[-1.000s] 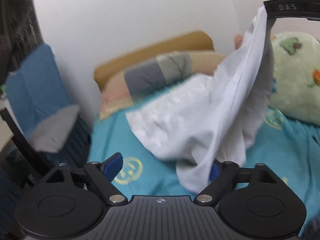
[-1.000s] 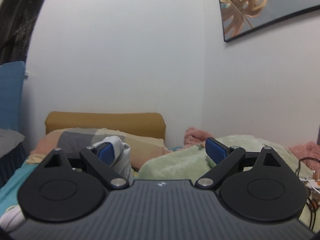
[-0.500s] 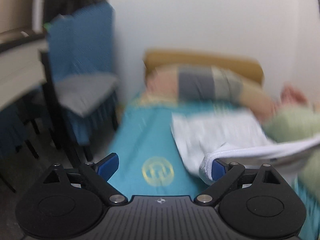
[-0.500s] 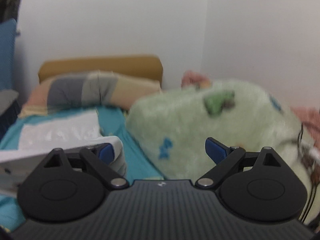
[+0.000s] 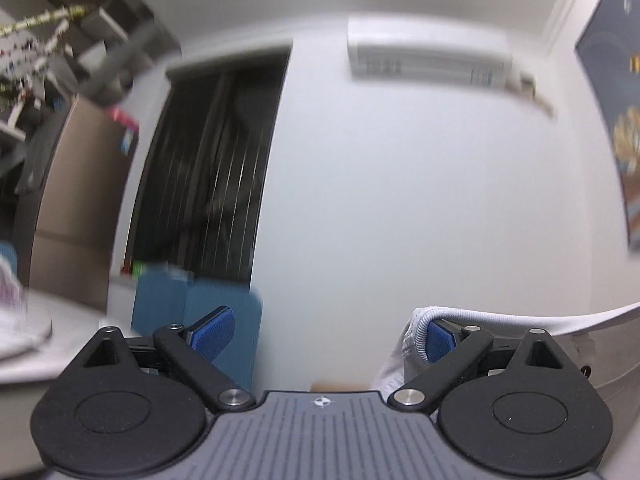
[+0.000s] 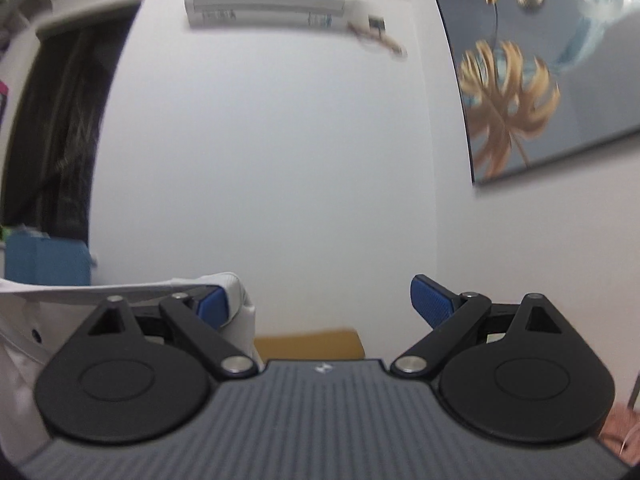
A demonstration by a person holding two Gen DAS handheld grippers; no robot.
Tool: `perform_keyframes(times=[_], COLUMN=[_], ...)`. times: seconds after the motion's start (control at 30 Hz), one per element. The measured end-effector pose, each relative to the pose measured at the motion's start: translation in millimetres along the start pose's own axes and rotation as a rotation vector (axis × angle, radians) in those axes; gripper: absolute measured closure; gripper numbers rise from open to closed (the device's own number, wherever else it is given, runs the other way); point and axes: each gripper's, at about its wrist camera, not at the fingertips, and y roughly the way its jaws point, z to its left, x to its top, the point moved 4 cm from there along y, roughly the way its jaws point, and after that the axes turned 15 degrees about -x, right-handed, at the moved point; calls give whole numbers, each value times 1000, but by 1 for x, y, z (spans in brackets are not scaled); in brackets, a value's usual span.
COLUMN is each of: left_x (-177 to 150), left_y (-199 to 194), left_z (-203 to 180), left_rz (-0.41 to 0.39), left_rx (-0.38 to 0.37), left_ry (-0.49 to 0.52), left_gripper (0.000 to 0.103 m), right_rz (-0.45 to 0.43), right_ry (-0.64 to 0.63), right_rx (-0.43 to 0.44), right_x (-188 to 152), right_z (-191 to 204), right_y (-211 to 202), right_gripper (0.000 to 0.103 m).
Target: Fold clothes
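Your left tool (image 5: 326,334) has its jaws spread wide, nothing pinched between them. The hem of the white garment (image 5: 520,320) is hooked over the inner finger only, wrapping its blue pad (image 5: 440,340) and running off toward the right edge of that view. The other blue pad stands bare.

Your right tool (image 6: 322,304) mirrors this. Its jaws are also wide apart, and the same white garment (image 6: 120,290) is draped over the finger (image 6: 212,304) on the left of its view, stretched away as a taut band. So the cloth hangs between your two tools, slung over one finger of each rather than clamped, and held up high, in front of the wall.

Beyond the fingers you face a pale wall with an air conditioner (image 6: 268,0) near the ceiling, a dark doorway (image 5: 212,168) to the left and a framed picture with a gold leaf (image 6: 512,104) on the right. A strip of tan headboard (image 6: 308,342) shows just below the right tool's fingers.

As for progress, no fold is visible. The garment looks spread out in the air, likely to straighten it. Laying it flat and making every fold seem still ahead of you.

Some small marks on the air conditioner's front are too blurred to read.
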Motion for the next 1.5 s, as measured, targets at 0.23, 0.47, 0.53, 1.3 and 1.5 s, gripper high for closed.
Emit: perform_keyframes(times=[0.23,0.47,0.53,1.3,1.5], left_x=[126,120,88,-482,-583], left_y=[-50,-24,9,475,528], left_z=[-23,-27,-16,106,118], left_rz=[-171,-99,-49,630,989], left_rx=[-89,-161,-169,-3,-187], left_ry=[36,38,27,-89,-91], left_gripper=[1,0,0,4,4], right_rz=[-140,-71,-29,576,826], right_ry=[78,52,9,-224,-311], right_rx=[51,83,82,96,194], right_x=[118,122,99,-411,-514], right_z=[-42,-52,-42,205,226], right_y=[-42,-23,-9,373,412], right_gripper=[8,8,8,8,9])
